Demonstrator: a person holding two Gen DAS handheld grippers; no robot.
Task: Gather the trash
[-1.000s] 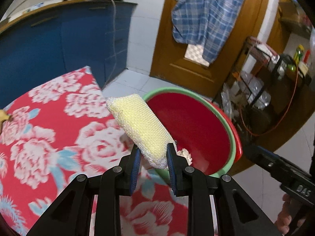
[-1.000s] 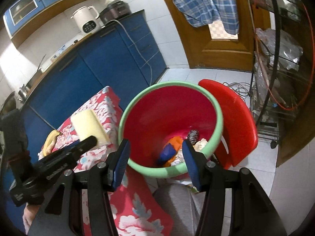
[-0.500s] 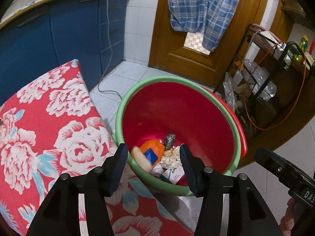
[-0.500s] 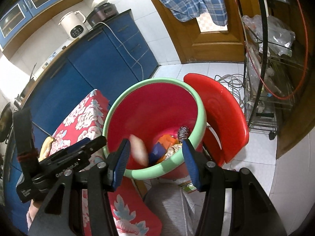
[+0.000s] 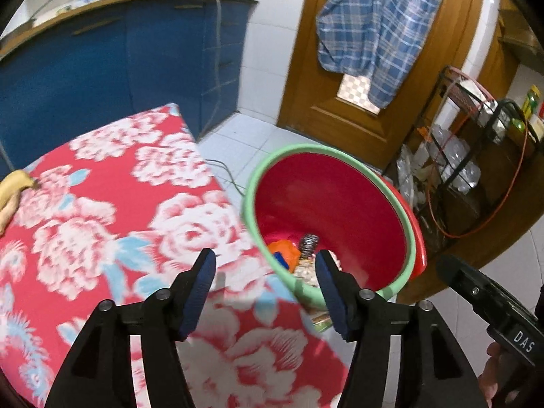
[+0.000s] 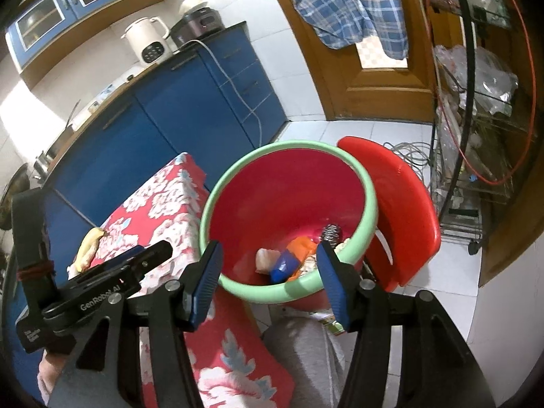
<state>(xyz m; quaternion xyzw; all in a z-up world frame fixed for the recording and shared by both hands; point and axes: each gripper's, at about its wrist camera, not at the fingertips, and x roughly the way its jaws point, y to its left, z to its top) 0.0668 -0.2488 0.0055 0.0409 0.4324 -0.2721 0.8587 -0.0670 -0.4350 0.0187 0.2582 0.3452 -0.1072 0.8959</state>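
A red bin with a green rim (image 5: 326,149) (image 6: 272,148) stands on the floor by the table's corner. It holds an orange wrapper (image 6: 301,244), a blue item (image 6: 284,265), a steel scourer (image 5: 307,241) and the pale yellow sponge (image 6: 267,260). My left gripper (image 5: 265,258) hangs over the table's edge beside the bin. Its jaws are opening and nothing is between them. Above the bin's near rim, my right gripper (image 6: 268,251) stands open and empty. A banana peel (image 5: 13,187) (image 6: 90,243) lies on the red floral tablecloth (image 5: 102,204).
The bin's red lid (image 6: 404,210) leans behind it. Blue cabinets (image 5: 102,68) run along the back, with a white kettle (image 6: 148,42) on top. A wire rack (image 6: 476,119) stands at the right, near a wooden door with a plaid shirt (image 5: 374,27). A grey-clad knee (image 6: 306,350) is below.
My left gripper opened and let go of the yellow sponge, which fell into the bin. The left gripper then drew back over the table. The right gripper stayed put.
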